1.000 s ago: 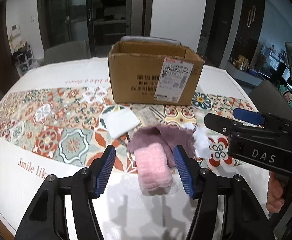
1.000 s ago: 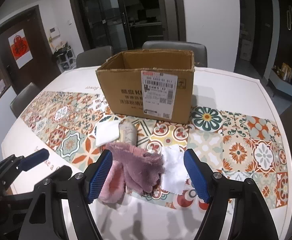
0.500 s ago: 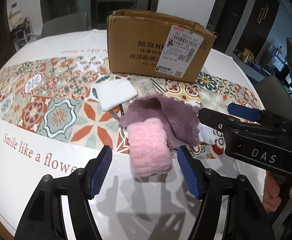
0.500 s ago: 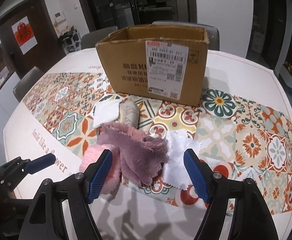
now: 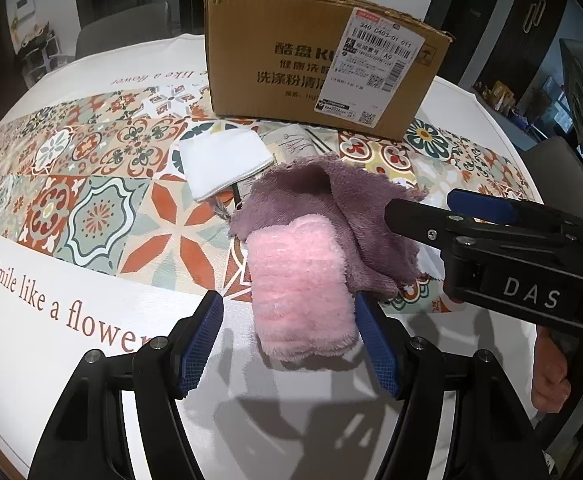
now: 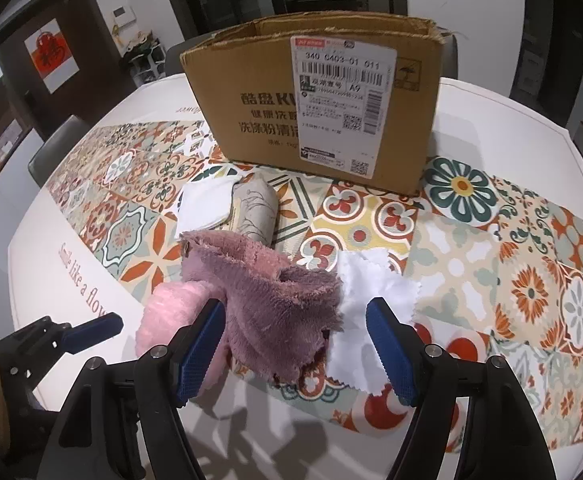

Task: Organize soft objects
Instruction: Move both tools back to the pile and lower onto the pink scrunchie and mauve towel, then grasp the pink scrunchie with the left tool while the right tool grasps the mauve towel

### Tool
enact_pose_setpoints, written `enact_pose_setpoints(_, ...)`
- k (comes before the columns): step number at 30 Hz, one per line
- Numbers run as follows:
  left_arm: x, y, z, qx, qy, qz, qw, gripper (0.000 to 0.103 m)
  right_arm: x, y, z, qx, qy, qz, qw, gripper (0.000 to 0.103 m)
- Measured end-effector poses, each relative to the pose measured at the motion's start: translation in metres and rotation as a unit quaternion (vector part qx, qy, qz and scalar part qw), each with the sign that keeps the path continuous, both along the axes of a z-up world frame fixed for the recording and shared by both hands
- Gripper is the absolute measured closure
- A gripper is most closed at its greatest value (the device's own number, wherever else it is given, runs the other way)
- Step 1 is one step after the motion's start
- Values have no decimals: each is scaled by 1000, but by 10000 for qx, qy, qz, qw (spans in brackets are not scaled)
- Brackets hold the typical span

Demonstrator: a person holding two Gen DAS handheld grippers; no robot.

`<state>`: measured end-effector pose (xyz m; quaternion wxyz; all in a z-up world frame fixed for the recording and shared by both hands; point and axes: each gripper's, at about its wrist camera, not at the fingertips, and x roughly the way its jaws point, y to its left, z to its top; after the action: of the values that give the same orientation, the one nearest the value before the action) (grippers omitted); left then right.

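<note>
Left gripper (image 5: 289,344) jaws apart, just opened wider, straddling pink towel (image 5: 299,288); right gripper (image 6: 295,344) agape over purple cloth (image 6: 267,308), nothing gripped.

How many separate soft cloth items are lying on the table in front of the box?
5: pink towel nearest, purple towel draped over it, white zigzag-edged cloth to its right, folded white cloth and printed beige roll nearer the cardboard box. Others may lie hidden underneath.
</note>
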<state>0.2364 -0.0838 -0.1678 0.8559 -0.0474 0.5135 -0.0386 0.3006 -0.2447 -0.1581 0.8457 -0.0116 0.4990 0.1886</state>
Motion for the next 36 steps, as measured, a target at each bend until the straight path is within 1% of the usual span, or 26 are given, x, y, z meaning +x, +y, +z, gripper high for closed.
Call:
enact_pose_setpoints(3, 4, 1, -3, -26, 21, 24, 10000, 36, 6, 2, -5, 46, 94, 15, 9999, 29)
enact_pose_setpoints(6, 8, 3, -6, -84, 27, 53, 9999, 36, 12, 3, -10, 109, 188, 13, 9998, 34)
enact_pose_setpoints(9, 12, 5, -9, -164, 36, 104, 9998, 36, 16, 6, -15, 150, 260, 19, 9995, 36)
enact_pose_setpoints(11, 14, 6, -11, -198, 49, 98, 9997, 37, 17, 7, -18, 185, 307, 30, 9994, 40)
enact_pose_setpoints(13, 14, 6, -13, -221, 56, 88, 9997, 42, 19, 8, -21, 223, 380, 46, 9990, 49)
enact_pose_setpoints(14, 15, 7, -13, -251, 69, 83, 9996, 46, 20, 10, -22, 238, 406, 56, 9989, 50)
enact_pose_setpoints(17, 15, 8, -15, -323, 90, 69, 9994, 58, 20, 11, -25, 289, 445, 54, 9986, 61)
enact_pose_setpoints(19, 14, 9, -15, -323, 61, 84, 9994, 60, 20, 12, -26, 308, 478, 54, 9984, 71)
enact_pose_setpoints(22, 13, 10, -13, -311, -9, 125, 9994, 62, 19, 13, -27, 358, 510, 41, 9980, 80)
enact_pose_setpoints(25, 12, 13, -10, -309, -64, 119, 9994, 69, 15, 14, -26, 380, 514, 36, 9979, 85)
enact_pose_setpoints(29, 9, 14, -4, -221, -194, 77, 9995, 78, 9, 15, -23, 400, 482, -4, 9980, 87)
enact_pose_setpoints(34, 3, 15, 6, -195, -356, 4, 9992, 82, 1, 13, -16, 476, 434, -142, 9978, 88)
enact_pose_setpoints(36, 1, 16, 10, -193, -427, -16, 9989, 90, -3, 12, -13, 516, 407, -205, 9976, 88)
